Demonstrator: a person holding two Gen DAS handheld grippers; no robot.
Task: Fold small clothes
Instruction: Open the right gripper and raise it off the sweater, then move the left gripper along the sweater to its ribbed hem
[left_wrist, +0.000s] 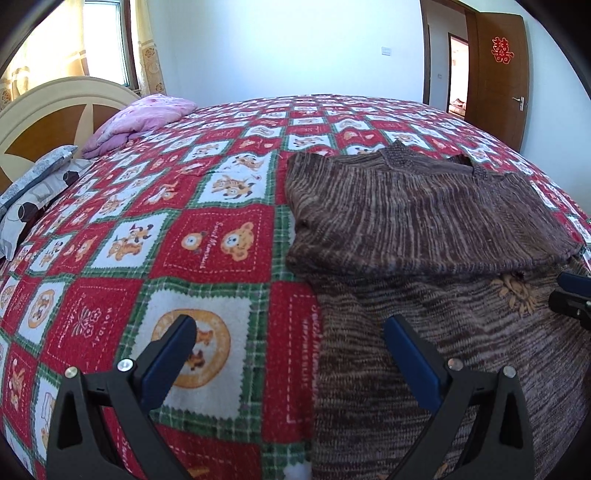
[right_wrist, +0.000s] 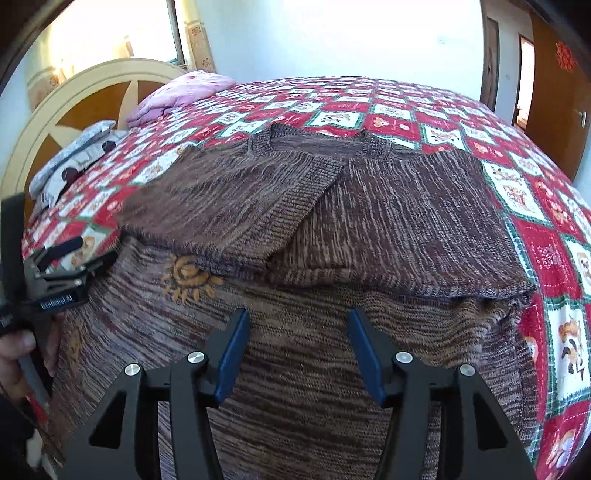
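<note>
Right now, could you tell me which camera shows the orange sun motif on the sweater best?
The right wrist view: the sun motif lies whole and unobstructed on the sweater. In the left wrist view it sits near the right edge, partly under the folded sleeve.

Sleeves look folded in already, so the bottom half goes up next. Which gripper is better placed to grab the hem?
Right. The right gripper hangs open over the sweater; the left gripper straddles its edge, one finger over the blanket.

Brown knit sweater (right_wrist: 332, 229) lies flat mid-frame, both sleeves folded across its chest, orange sun motif at left.
</note>
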